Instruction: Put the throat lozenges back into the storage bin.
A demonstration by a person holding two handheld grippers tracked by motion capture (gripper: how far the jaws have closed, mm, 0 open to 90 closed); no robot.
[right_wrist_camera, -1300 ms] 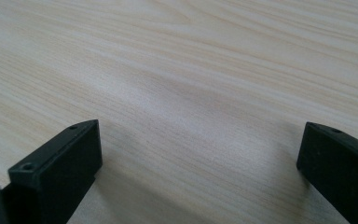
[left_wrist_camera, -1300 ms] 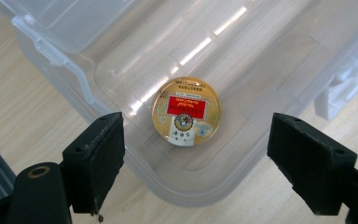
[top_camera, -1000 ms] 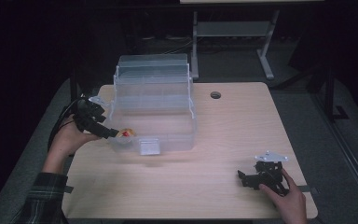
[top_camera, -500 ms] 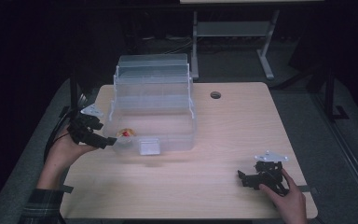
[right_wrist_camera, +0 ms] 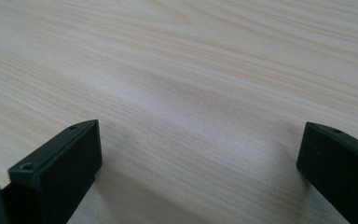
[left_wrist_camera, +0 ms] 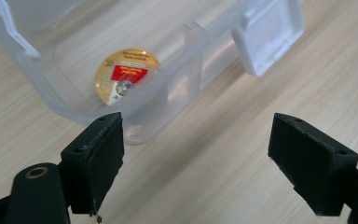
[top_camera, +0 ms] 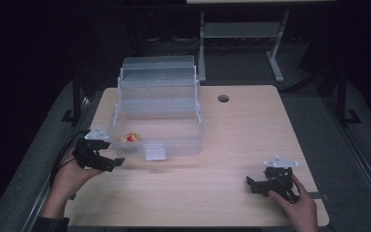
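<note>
We could not read the print on the round gold item [left_wrist_camera: 127, 73] with its red label; it lay inside the clear plastic box [top_camera: 157, 113], in the front left corner of the lower tray, blurred through the wall in the left gripper view and tiny in the high view. The box's stacked upper tiers were hard to separate, all clear plastic. The white latch [left_wrist_camera: 268, 35] was cut off at the top edge of the left gripper view. The right gripper [top_camera: 260, 186] was partly covered by the person's hand in the high view.

Left gripper [top_camera: 111, 163] sat just outside the box's front left corner, jaws wide apart, holding nothing. Right gripper rested on the wooden table [top_camera: 251, 130] near the front right corner, well apart from the box, jaws also wide apart over bare wood.

Against 1 s ago, we saw the left gripper had pulled back out of the box toward the table edge, the gold item left inside; the right gripper had not moved
</note>
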